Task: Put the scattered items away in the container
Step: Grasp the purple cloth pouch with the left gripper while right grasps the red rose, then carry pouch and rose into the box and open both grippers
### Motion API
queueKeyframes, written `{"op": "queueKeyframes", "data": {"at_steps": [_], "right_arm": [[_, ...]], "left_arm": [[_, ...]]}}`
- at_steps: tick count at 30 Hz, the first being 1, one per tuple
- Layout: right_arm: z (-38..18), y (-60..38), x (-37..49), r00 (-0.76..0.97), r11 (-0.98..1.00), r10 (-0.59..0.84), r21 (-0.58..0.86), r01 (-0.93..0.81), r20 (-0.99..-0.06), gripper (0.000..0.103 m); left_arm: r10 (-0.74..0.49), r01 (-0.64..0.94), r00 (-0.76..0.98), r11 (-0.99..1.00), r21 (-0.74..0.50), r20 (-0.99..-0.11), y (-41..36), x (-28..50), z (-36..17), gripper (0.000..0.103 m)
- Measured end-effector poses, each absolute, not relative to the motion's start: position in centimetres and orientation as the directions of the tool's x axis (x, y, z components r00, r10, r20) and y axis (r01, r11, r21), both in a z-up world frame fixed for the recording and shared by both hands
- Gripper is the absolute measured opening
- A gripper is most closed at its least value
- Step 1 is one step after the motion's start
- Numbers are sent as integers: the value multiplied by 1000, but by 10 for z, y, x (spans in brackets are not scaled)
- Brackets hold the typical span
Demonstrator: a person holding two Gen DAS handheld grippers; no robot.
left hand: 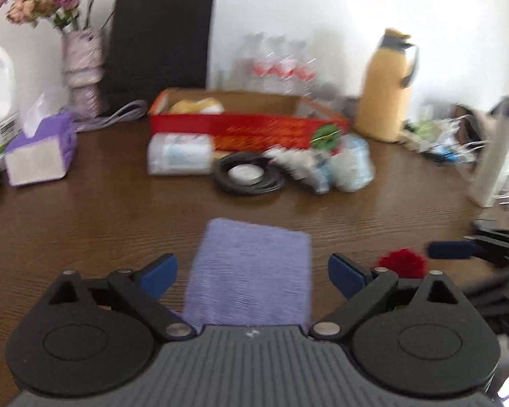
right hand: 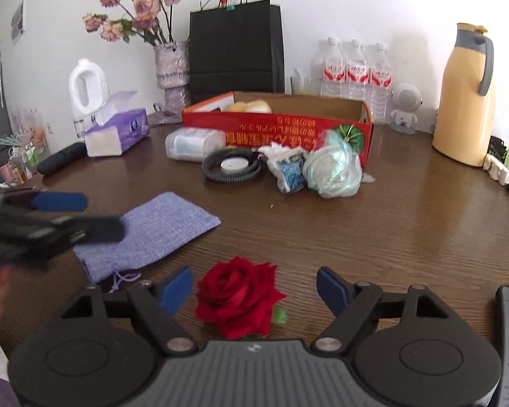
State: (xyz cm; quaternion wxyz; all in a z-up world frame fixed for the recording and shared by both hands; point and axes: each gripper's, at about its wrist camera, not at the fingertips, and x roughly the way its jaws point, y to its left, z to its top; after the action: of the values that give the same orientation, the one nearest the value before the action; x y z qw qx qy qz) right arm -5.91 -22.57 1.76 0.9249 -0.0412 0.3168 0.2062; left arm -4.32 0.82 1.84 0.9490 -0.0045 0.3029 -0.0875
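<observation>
Red rose [right hand: 239, 296] between open right tool [right hand: 254, 291], untouched, on table [right hand: 356, 230]

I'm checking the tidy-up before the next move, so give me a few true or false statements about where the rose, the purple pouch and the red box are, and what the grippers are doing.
1. The red rose lies on the table between the open fingers of the right gripper. True.
2. The left gripper is clamped on the purple pouch. False: its jaws stand open, with the pouch lying flat on the table between them.
3. The red box is empty. False: some yellowish items sit at its far left end.
4. The coiled black cable lies on the table in front of the red box. True.
5. The rose is already in the box. False: it is on the table.
</observation>
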Motion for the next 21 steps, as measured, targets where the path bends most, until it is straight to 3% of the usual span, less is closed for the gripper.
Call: {"op": "queueKeyframes", "data": {"at_steps": [2,3,4,5,9,10,15,18,21], "right_arm": [[13,-222,-57,704,910,354,53,-411,-615,77],[11,-220,-57,698,907,359,56,-417,-619,75],[9,-220,-57,694,906,362,61,-418,-622,67],[7,-220,-56,689,907,362,67,-416,-628,57],[4,-217,-54,704,909,343,33,-414,-622,44],[5,-217,-53,707,910,344,34,-413,-618,36],[11,-221,-54,741,921,348,62,-385,-574,36],[22,-225,-54,776,927,348,70,-368,-526,36],[43,-229,-41,813,934,340,68,-351,-473,36]], "left_arm": [[-114,121,797,992,-27,-593,6,-33,11,95],[-100,109,790,994,-23,-604,7,-29,8,84],[-102,107,779,994,-28,-618,9,-28,4,63],[-108,114,767,993,-32,-632,9,-26,1,51],[-133,167,790,986,2,-598,3,-40,-1,12],[-132,170,795,985,8,-591,0,-43,-2,9],[-128,170,861,985,42,-493,-7,-63,8,6],[-143,156,884,988,-7,-445,-3,-63,25,5],[-184,180,930,983,-42,-319,2,-57,50,5]]}}
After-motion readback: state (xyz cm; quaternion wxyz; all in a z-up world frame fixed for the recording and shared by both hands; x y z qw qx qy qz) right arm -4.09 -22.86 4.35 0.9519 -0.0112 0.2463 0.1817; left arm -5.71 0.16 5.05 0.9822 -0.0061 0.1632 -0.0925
